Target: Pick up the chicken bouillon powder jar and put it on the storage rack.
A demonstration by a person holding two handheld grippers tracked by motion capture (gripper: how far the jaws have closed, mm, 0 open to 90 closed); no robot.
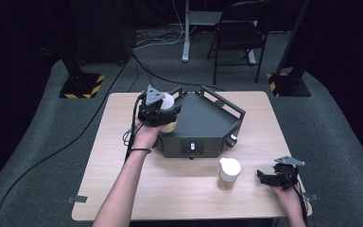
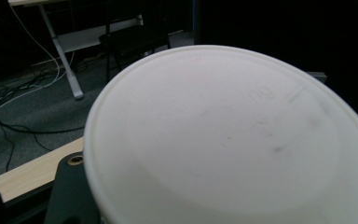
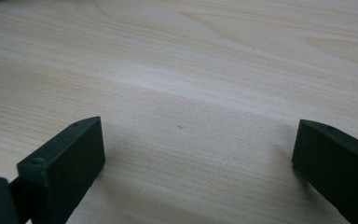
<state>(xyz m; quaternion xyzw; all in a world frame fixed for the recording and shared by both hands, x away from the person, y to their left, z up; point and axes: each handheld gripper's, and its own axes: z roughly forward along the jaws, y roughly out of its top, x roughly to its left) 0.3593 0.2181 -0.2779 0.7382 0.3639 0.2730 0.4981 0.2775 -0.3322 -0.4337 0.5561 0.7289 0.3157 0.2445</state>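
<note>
White plastic, the lid of a tan container (image 1: 168, 101), sits between the jaws of the left gripper (image 1: 163, 113), which is clenched on the container and holds it at the near left corner of the dark grey tray (image 1: 208, 124), over its rim. In the left gripper view that lid (image 2: 228, 140) looms so close that the jaws themselves are hidden behind it; the grip reads as from the side, below the lid, probably so the container stays upright while carried (its contents look granular, though that is hard to tell). A second lidded container (image 1: 229, 173) stands upright on the wooden table (image 1: 123, 189), just in front of the tray and near the right gripper (image 1: 270, 178). That gripper rests low by the table's right edge with its jaws released and wide, nothing but bare wood (image 3: 191, 93) between them, seemingly parked there out of the way, or ready to reach the second container beside it.
</note>
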